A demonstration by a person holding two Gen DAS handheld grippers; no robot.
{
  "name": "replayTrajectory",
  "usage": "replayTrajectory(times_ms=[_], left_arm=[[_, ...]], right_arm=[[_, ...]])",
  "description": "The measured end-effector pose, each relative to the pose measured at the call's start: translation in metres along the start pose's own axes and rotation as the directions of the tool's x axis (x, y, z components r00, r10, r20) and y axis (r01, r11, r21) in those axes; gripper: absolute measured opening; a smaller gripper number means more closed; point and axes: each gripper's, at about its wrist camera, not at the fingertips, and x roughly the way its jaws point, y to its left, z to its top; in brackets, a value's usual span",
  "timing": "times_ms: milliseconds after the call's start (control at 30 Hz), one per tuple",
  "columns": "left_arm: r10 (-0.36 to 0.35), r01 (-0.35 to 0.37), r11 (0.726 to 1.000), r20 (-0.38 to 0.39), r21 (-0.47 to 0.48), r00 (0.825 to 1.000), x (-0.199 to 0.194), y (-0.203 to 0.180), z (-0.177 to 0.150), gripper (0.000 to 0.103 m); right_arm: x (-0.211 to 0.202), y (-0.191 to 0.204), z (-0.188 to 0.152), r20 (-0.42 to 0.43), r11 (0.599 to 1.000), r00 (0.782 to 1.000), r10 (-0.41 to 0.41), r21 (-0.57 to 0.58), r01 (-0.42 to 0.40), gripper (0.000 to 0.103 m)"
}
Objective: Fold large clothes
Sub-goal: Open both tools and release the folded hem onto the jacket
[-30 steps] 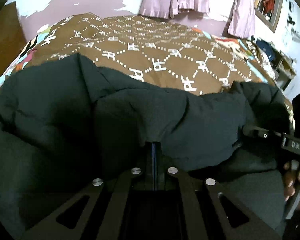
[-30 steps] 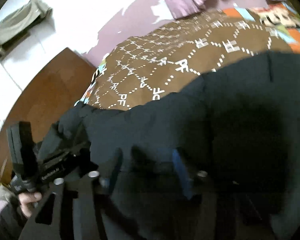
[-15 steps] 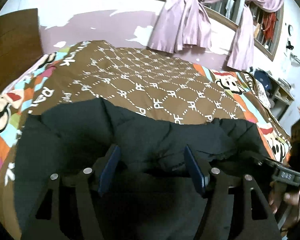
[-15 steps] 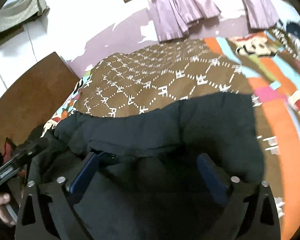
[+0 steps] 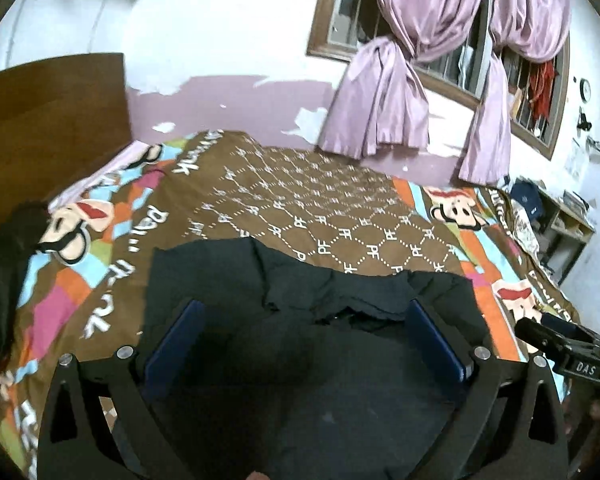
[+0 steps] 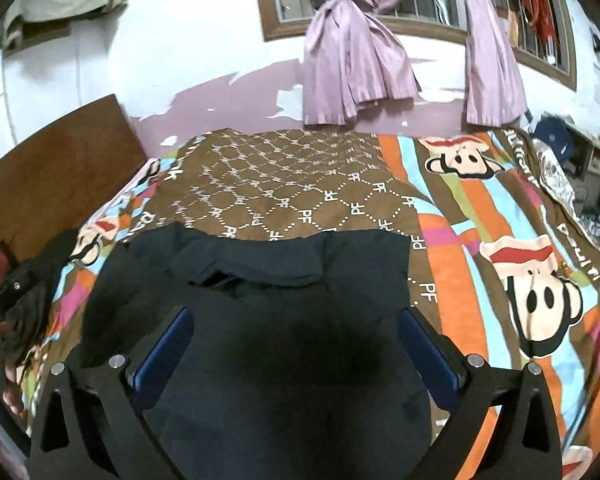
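L to R. Far L: wooden headboard (image 5: 52,120), and a second dark garment (image 5: 4,264) lies bunched at the bed's L edge, apart from the work.

L gripper (image 5: 304,340): jaws are opening, now spread wide, blue pads clear on both sides, nothing pinched. It hangs above the jacket, not touching it as far as I can tell.

Task's thing: dark padded jacket (image 6: 260,280), lying flat-ish on the cartoon bedspread (image 6: 480,248), near edge of bed, just under both grippers. A folded flap w/ a wrinkled hem runs across its middle; far edge looks roughly straight against the brown diamond print.

R gripper (image 6: 296,344): jaws likewise wide apart, empty, jacket below and between the pads in view but not pressed. Its body also shows at the R edge of the L view.

Step in hand, as I judge it: a fold is laid down and let go; next comes re-gripping for another fold. To do it well:
- check L and R sides match before moving on; flap looks lumpier on one side.
- smooth the wrinkled hem first, puffy fabric springs back.
- grab thru all layers at the corners, not top layer only.
- move both hands together, same height, or it skews.
- keep clear of the other garment at L.

Far R: purple curtains (image 6: 356,60) and a shelf, not involved.
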Motion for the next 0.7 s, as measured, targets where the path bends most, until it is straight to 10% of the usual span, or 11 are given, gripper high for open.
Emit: replayTrajectory(times_ms=[700], left_arm=[[-0.016, 0.02, 0.998, -0.05, 0.065, 0.999, -0.183, -0.014, -0.078, 0.101]], right_arm=[[-0.13, 0.054, -0.085, -0.01, 0.979, 1.0, 0.024, -0.203, -0.026, 0.103]])
